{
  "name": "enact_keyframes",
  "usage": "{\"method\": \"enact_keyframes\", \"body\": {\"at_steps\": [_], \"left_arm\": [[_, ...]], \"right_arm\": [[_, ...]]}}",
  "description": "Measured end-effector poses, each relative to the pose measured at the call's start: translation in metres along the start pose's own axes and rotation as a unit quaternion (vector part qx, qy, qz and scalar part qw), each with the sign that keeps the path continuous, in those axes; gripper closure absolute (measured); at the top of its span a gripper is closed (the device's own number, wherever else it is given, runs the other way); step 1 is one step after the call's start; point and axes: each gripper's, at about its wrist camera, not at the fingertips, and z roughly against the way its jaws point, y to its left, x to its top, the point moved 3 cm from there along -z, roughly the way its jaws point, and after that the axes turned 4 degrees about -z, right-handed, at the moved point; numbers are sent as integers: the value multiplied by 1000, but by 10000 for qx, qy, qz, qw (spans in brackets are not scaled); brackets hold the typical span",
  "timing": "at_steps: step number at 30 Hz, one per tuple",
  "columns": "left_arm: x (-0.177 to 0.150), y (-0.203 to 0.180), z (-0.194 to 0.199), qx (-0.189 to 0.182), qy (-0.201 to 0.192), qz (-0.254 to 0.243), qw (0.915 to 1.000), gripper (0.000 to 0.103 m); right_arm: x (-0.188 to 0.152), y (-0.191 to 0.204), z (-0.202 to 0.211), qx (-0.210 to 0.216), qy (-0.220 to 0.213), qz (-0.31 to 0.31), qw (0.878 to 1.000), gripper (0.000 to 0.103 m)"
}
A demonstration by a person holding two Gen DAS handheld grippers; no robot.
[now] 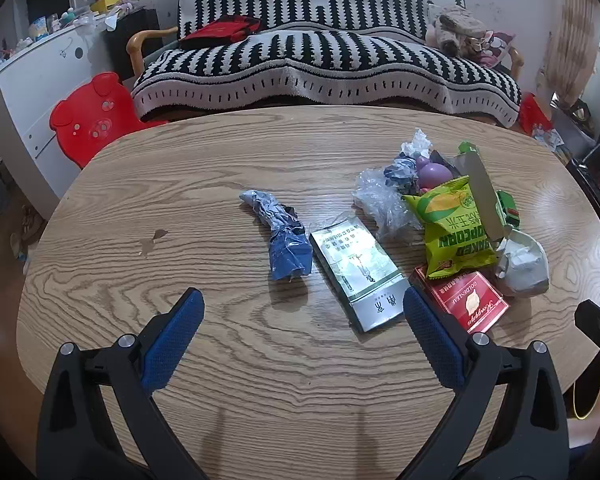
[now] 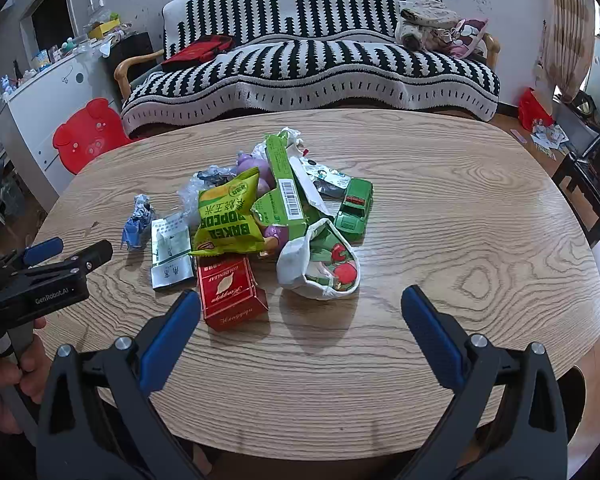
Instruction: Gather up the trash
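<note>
Trash lies in a heap on the oval wooden table [image 1: 220, 360]: a crumpled blue wrapper [image 1: 282, 240], a silver-green cigarette pack [image 1: 358, 276], a red cigarette pack [image 2: 232, 292], a yellow-green popcorn bag [image 2: 228, 216], a torn green carton [image 2: 288, 196], a crushed paper cup [image 2: 320, 264], clear plastic [image 1: 380, 200] and crumpled paper [image 1: 418, 142]. My left gripper [image 1: 304, 304] is open and empty, just short of the blue wrapper and silver pack. My right gripper [image 2: 300, 300] is open and empty, in front of the red pack and cup.
A green toy car [image 2: 354, 208] and a purple toy [image 1: 432, 172] lie among the trash. A striped sofa [image 2: 308, 68] stands behind the table, a red pig-shaped stool [image 1: 88, 120] and white cabinet [image 1: 28, 92] at left. The left gripper's body [image 2: 52, 276] shows at the right view's left edge.
</note>
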Motion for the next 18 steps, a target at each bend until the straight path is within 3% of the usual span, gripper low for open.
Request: {"method": "enact_keyframes", "body": {"at_steps": [18], "left_arm": [[0,-2,1,7,-1,-2,10000,6]], "right_arm": [[-2,0,0,1,19,-1,10000,6]]}}
